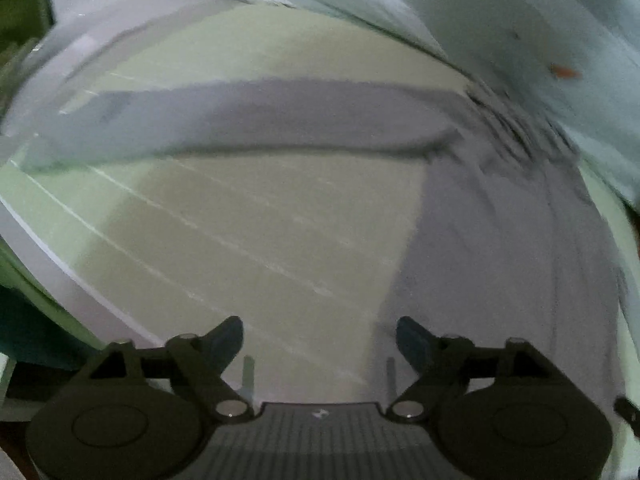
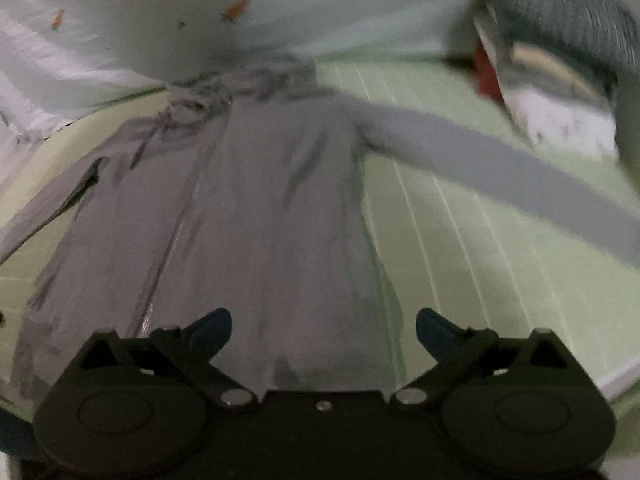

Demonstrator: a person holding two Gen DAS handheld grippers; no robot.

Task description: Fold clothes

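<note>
A grey long-sleeved top point(image 2: 272, 208) lies spread flat on a pale green striped sheet point(image 2: 460, 240), its collar at the far end and one sleeve point(image 2: 500, 176) stretched out to the right. My right gripper point(image 2: 324, 330) is open and empty, just above the garment's near hem. In the left wrist view the same top point(image 1: 500, 260) lies at the right with its other sleeve point(image 1: 256, 120) stretched across to the left. My left gripper point(image 1: 320, 336) is open and empty above the bare sheet point(image 1: 248, 240), close to the garment's left edge.
A rumpled white blanket with small orange marks point(image 2: 160, 20) lies beyond the collar; it also shows in the left wrist view point(image 1: 520, 20). A stack of folded clothes point(image 2: 560, 60) sits at the far right. The bed's edge point(image 1: 52, 256) runs along the left.
</note>
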